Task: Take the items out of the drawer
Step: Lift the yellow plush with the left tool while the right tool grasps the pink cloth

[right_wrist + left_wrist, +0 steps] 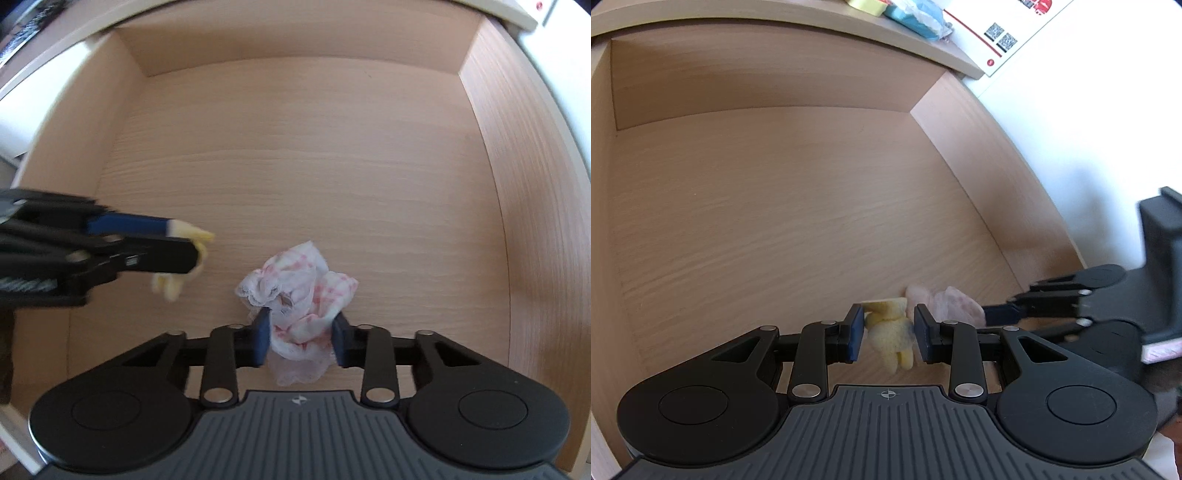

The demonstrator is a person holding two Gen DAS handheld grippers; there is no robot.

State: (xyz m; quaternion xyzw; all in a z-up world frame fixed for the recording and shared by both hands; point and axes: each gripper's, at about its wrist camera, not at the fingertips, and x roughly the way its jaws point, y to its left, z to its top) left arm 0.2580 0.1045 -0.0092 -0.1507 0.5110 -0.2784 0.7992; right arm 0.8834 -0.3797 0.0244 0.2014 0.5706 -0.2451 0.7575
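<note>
Low in the wood-grain drawer (757,192), the left gripper (889,334) pinches a nubbly yellow toy (890,332); the right gripper (301,339) clasps crumpled pink-checked lace cloth (303,291).

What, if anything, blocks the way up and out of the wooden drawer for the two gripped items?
Nothing visible. The left gripper holds the yellow plush toy, the right gripper the pink-checked lace cloth; the drawer is open-topped.
</note>
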